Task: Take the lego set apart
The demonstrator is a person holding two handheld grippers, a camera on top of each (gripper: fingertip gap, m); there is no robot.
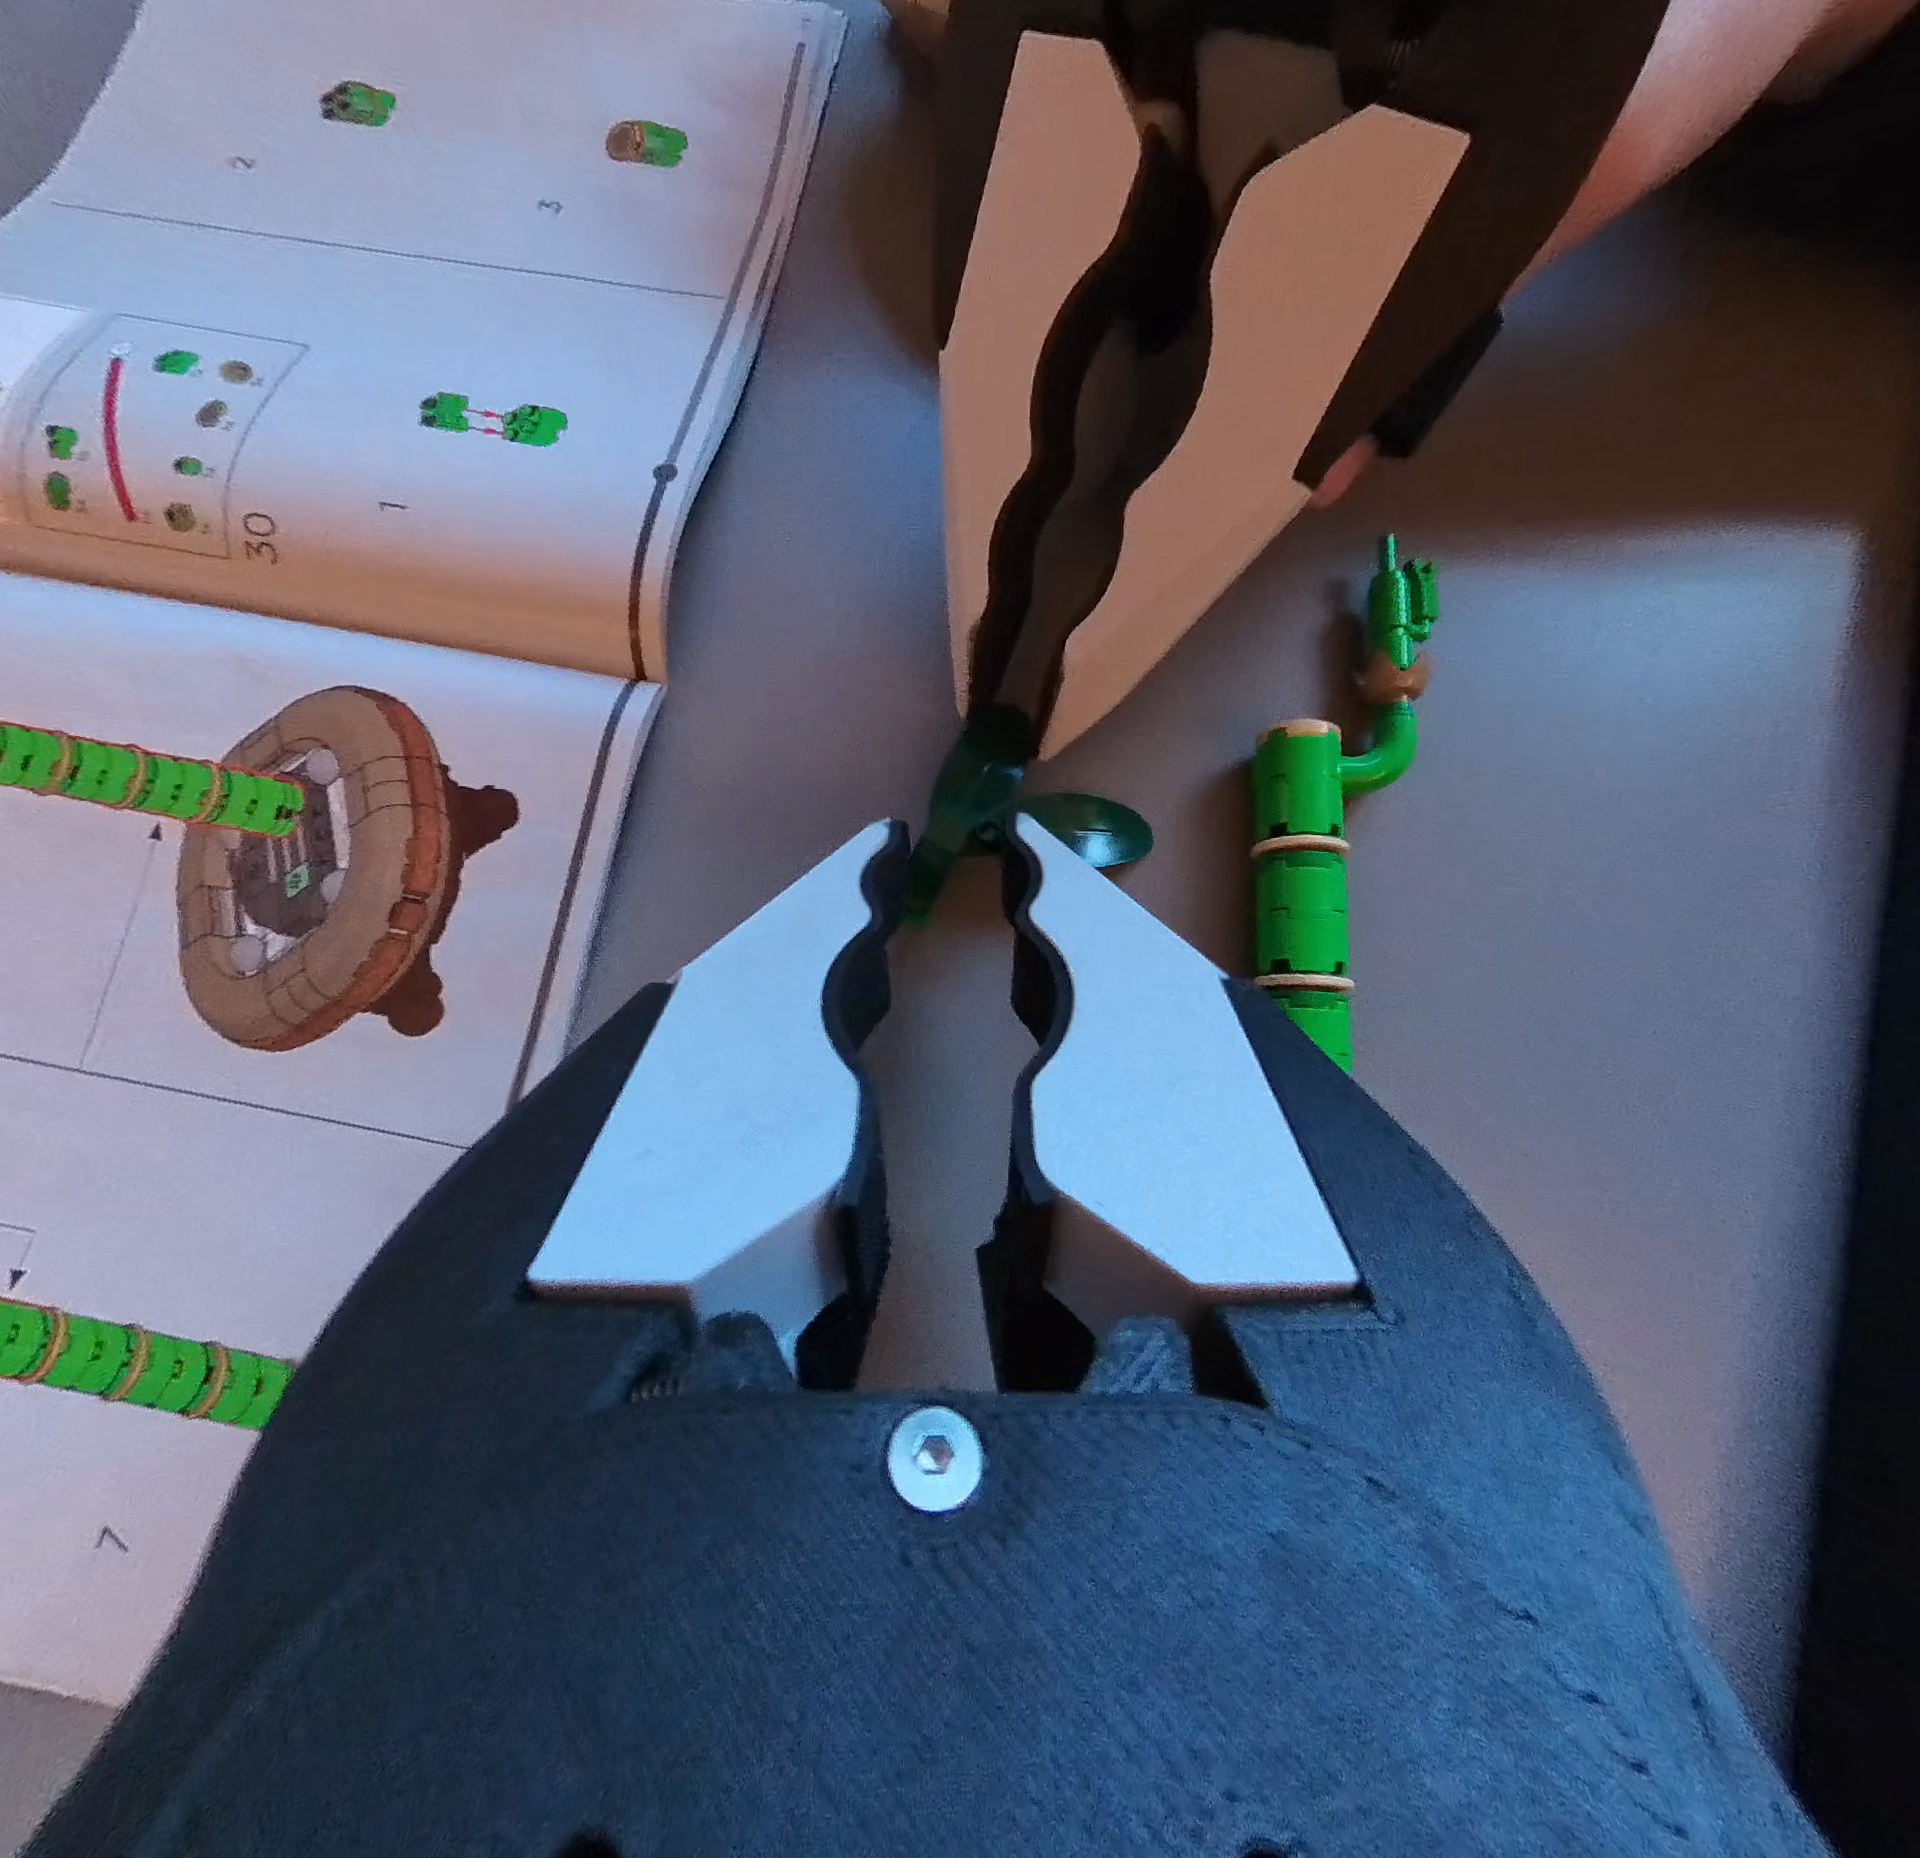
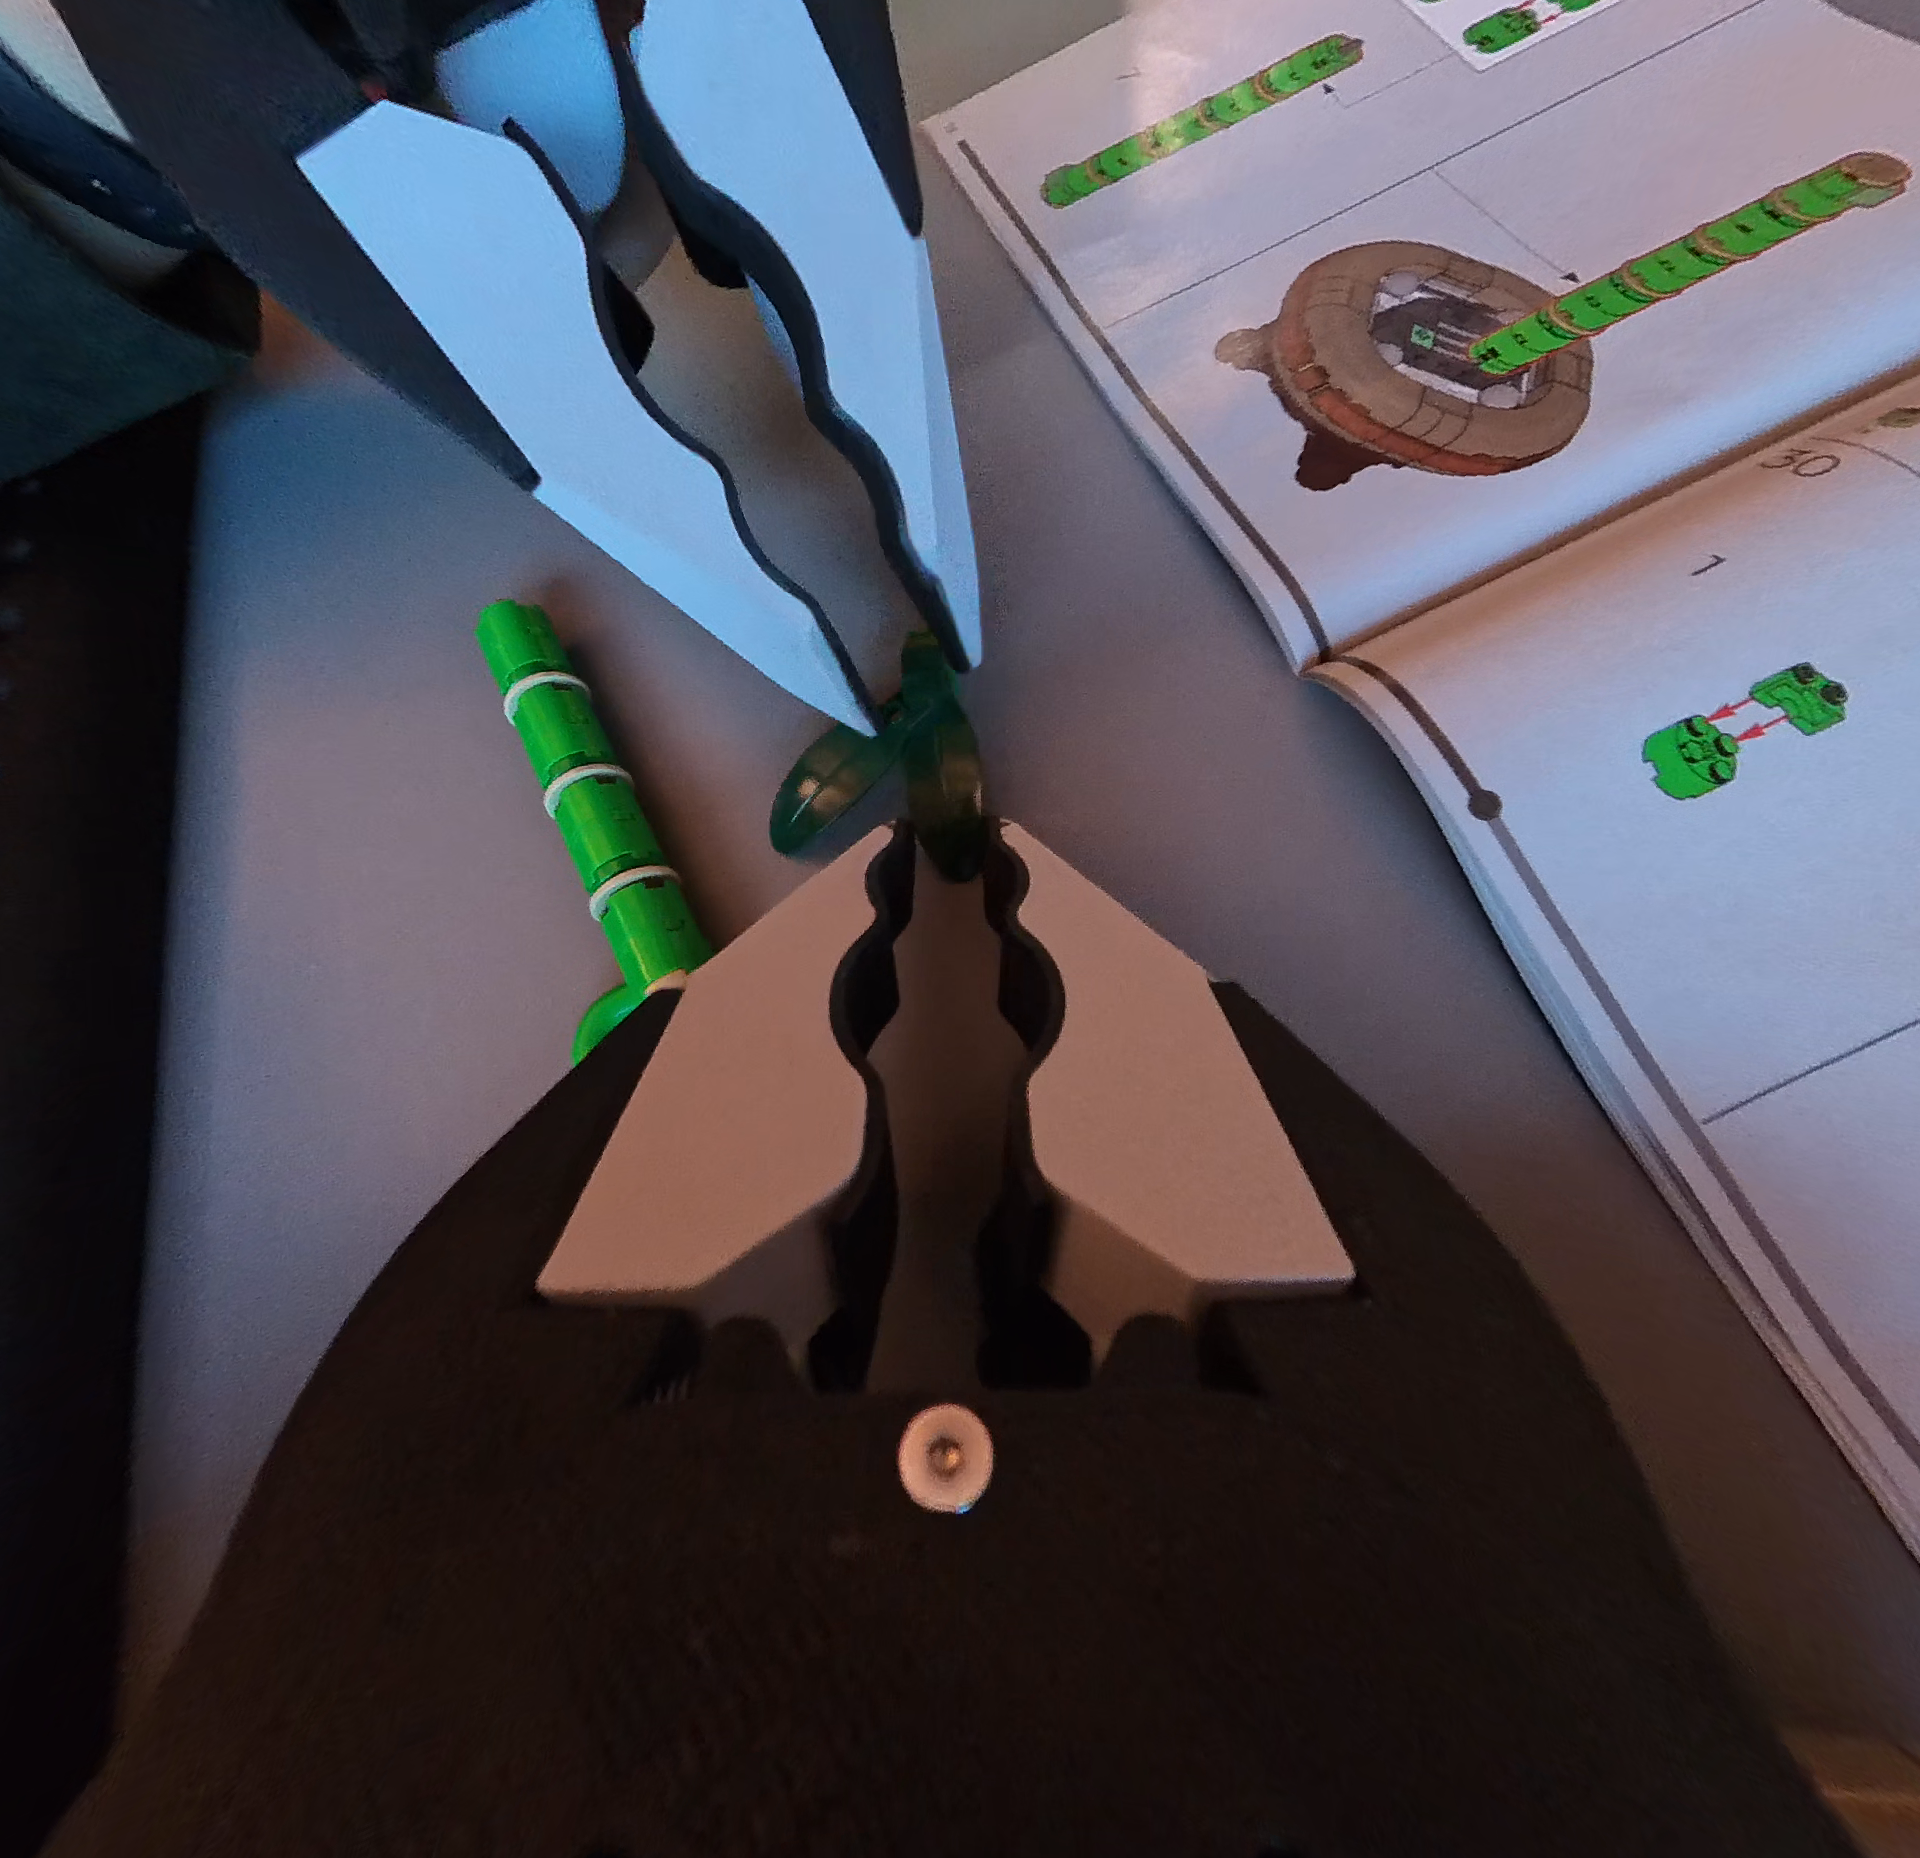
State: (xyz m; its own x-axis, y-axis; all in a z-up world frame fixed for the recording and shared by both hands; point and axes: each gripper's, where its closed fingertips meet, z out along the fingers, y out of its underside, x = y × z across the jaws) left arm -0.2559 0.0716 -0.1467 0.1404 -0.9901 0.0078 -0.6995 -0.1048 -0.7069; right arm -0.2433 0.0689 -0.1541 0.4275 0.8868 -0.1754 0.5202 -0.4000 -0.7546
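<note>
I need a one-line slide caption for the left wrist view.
Left gripper and right gripper pinch a dark green leaf piece beside a green bamboo stalk and instruction booklet.

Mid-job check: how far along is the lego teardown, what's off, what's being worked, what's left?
Done: the bamboo stalk lies loose on the table, off its base. In hand: both tools, left tool and right tool, pinch opposite ends of the dark green leaf cluster, apparently pulling it apart. Left: the stalk's own segments and side shoot remain joined.
</note>
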